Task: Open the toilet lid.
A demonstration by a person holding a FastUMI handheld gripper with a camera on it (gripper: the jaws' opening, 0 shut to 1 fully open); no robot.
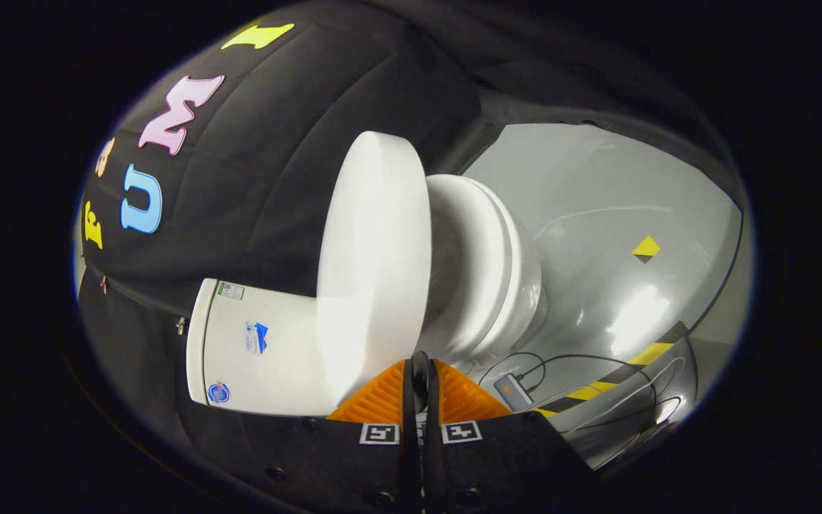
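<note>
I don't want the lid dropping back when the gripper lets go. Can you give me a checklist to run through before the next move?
1. Toilet lid raised off the seat: ok, wide gap between them.
2. Lid resting against the tank: cannot tell, it looks close.
3. Gripper fingers closed together at the lid's edge: ok.
4. Fingers actually clamping the lid: cannot tell.
5. Cables and small box on the floor away from the fingers: ok.
</note>
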